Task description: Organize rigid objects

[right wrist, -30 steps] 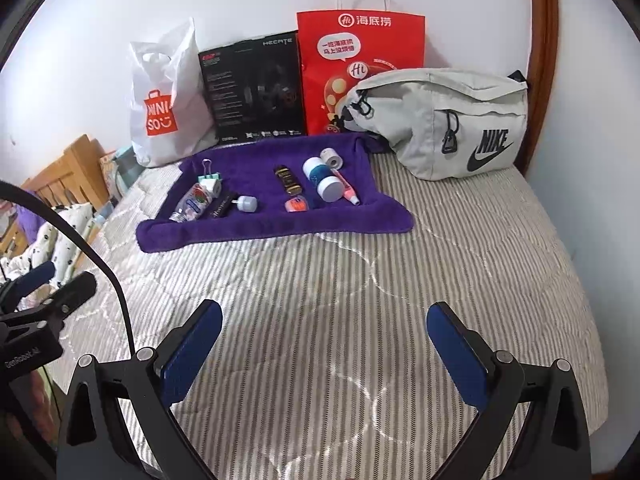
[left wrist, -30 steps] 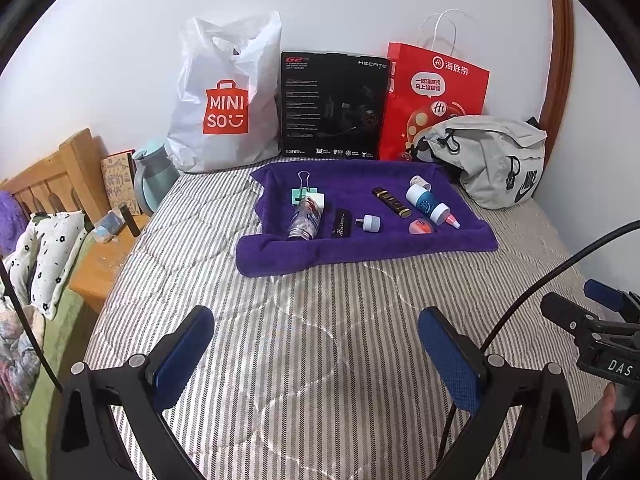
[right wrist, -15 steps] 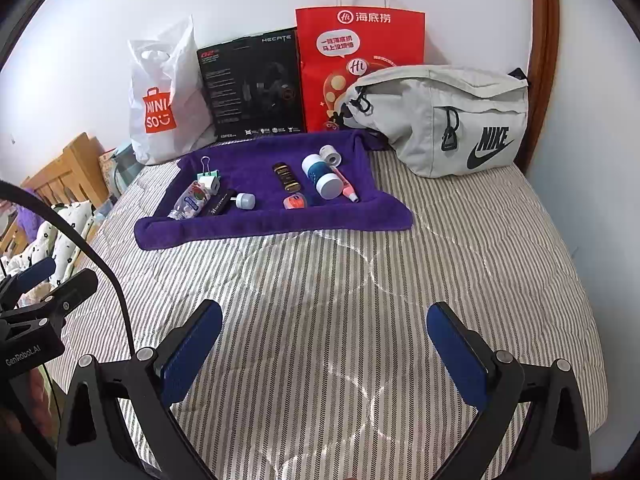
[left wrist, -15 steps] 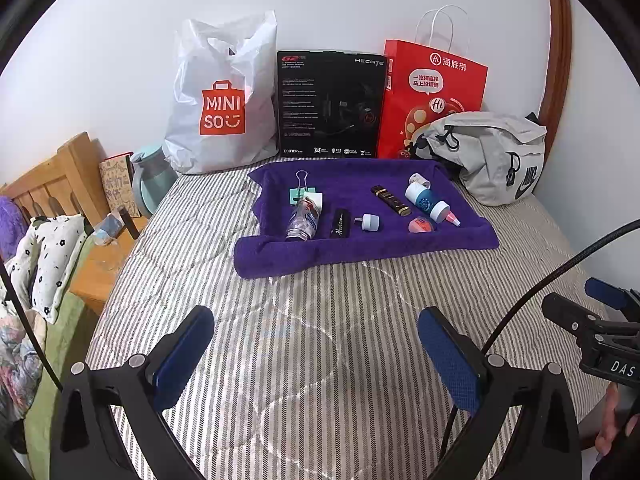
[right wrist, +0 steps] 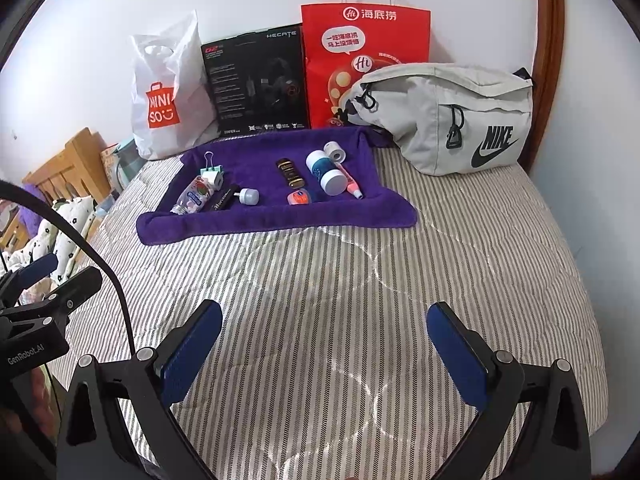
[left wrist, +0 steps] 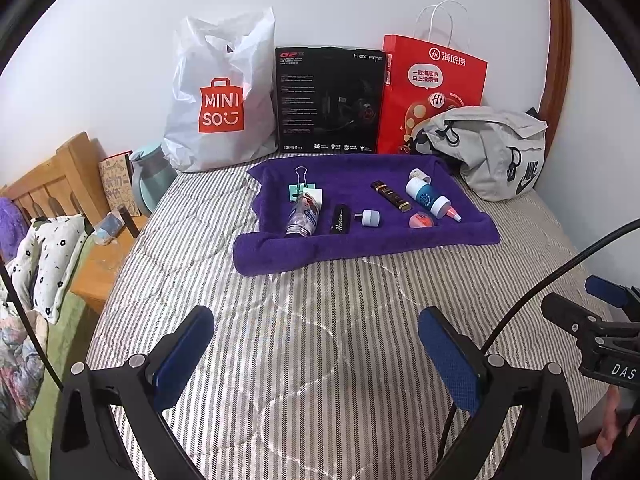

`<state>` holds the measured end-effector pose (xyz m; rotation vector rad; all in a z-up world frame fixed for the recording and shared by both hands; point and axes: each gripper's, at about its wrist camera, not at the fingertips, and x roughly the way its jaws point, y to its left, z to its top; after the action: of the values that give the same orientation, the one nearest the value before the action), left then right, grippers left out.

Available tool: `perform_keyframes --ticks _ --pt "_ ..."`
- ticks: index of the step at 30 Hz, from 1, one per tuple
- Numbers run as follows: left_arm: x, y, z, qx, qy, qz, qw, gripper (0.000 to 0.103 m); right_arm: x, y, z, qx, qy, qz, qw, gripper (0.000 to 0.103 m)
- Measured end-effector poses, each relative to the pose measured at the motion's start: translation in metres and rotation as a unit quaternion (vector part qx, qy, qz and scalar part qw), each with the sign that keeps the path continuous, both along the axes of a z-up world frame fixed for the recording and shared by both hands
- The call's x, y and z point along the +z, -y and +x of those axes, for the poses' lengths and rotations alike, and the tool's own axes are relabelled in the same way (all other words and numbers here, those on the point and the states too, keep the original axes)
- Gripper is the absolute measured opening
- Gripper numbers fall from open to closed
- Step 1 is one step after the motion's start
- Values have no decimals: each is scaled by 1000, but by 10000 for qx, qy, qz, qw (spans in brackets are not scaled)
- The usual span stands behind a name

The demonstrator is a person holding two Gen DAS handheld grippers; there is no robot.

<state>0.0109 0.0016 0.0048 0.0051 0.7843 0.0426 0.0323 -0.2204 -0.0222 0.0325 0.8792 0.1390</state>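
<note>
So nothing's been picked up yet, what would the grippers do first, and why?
Probably move the right gripper forward toward the purple towel, since it is open, holds nothing and hangs over bare striped bedding well short of it. All the small items lie on that towel, and the white-capped bottle sits on its right part. The left gripper is open and empty too.

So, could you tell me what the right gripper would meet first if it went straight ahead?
Probably the striped bedspread: the open right gripper angles down at bare quilt, short of the purple towel, though depth is uncertain.
</note>
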Motion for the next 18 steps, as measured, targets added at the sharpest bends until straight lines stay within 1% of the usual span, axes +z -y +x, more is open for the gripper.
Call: perform_keyframes --ticks 3,16,18 --pt "0 0 -1 -2 3 -9 10000 103 1 -2 -2 28 50 -15 10000 101" --pt "1 -2 -1 25 3 16 10000 103 -2 -6 -1 107 -34 -41 9999 101" --pt "1 -2 -1 22 -12 24 10000 103 -1 -6 -2 68 23 -61 10000 101"
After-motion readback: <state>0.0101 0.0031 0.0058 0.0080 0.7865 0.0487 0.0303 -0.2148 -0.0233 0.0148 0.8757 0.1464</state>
